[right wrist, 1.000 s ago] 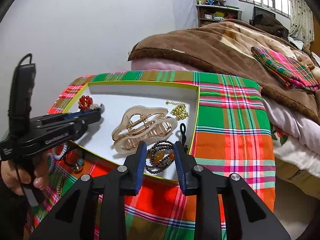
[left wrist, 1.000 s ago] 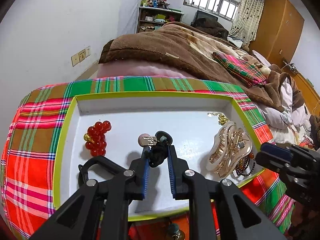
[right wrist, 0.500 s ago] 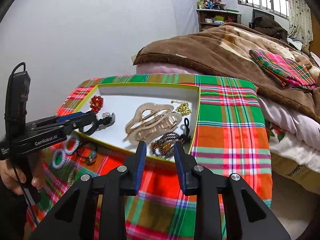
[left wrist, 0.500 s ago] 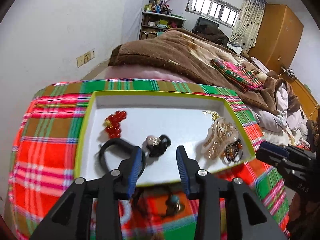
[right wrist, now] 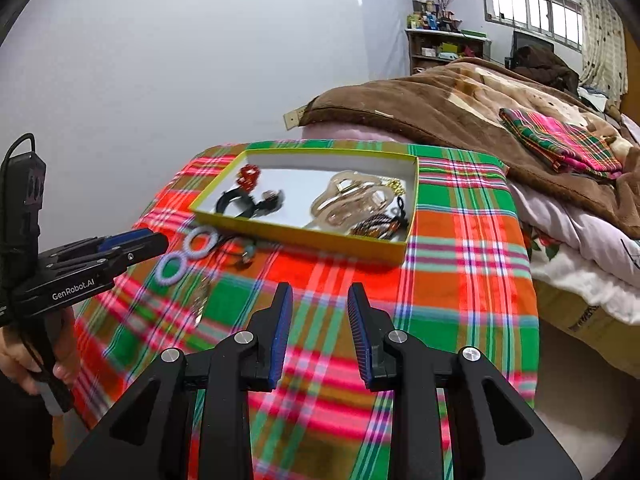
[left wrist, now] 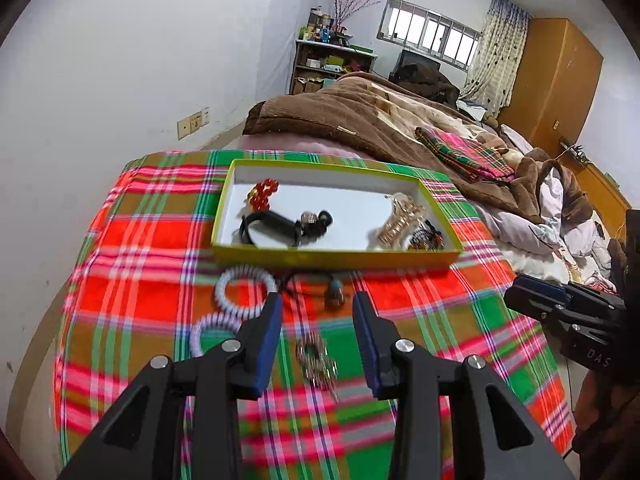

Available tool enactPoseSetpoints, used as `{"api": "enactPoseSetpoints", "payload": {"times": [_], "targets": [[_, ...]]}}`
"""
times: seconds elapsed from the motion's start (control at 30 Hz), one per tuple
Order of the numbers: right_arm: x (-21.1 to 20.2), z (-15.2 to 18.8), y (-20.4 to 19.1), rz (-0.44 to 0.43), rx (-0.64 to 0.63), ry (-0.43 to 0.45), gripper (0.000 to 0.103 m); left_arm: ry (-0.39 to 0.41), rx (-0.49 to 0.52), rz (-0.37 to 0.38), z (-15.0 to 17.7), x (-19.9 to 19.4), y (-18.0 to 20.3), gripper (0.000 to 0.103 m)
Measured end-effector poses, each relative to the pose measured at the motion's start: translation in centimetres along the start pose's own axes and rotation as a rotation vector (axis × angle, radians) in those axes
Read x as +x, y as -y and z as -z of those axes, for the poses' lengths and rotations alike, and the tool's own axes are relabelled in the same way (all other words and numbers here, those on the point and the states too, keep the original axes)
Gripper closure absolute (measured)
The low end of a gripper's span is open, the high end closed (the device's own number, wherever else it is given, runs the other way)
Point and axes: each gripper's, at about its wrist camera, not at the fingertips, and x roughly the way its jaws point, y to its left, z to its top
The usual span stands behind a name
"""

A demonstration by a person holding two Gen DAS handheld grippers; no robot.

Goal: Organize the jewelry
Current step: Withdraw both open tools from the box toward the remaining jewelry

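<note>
Jewelry partly sorted: black hair tie and amber claw clip in the yellow-rimmed box; spiral ties, pendant and metal brooch near the plaid cloth front edge. Left gripper half open, empty, just opened; right gripper narrow, empty. Risk: brooch snagging cloth, pendant cord tangling.

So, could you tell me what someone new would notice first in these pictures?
The bright plaid cloth fills the foreground. On it sits a yellow-green-rimmed tray holding red beads, a black hair tie and a beige hair claw. Two white spiral hair ties and a silver earring lie on the cloth in front of the tray, beyond the open, empty left gripper.
</note>
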Motion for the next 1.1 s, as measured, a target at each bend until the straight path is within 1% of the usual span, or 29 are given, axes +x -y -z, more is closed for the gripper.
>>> {"api": "enactPoseSetpoints", "payload": {"times": [0.27, 0.53, 0.9, 1.1], "targets": [[-3.5, 3.2, -2.5, -0.026, -0.032, 0.011, 0.073, 0.0, -0.045, -0.018, 4.0, -3.7, 0.1, 0.065], [-5.7, 5.3, -4.2, -0.045, -0.056, 0.022, 0.073, 0.02, -0.058, -0.031, 7.0, -7.0, 0.7, 0.065], [-6.4, 6.2, -5.3, -0.056, -0.073, 0.028, 0.073, 0.028, -0.073, -0.035, 9.0, -8.5, 1.0, 0.065], [-5.8, 5.9, -5.4, -0.062, -0.073, 0.018, 0.072, 0.032, -0.075, -0.038, 9.0, -8.4, 0.6, 0.065]]}}
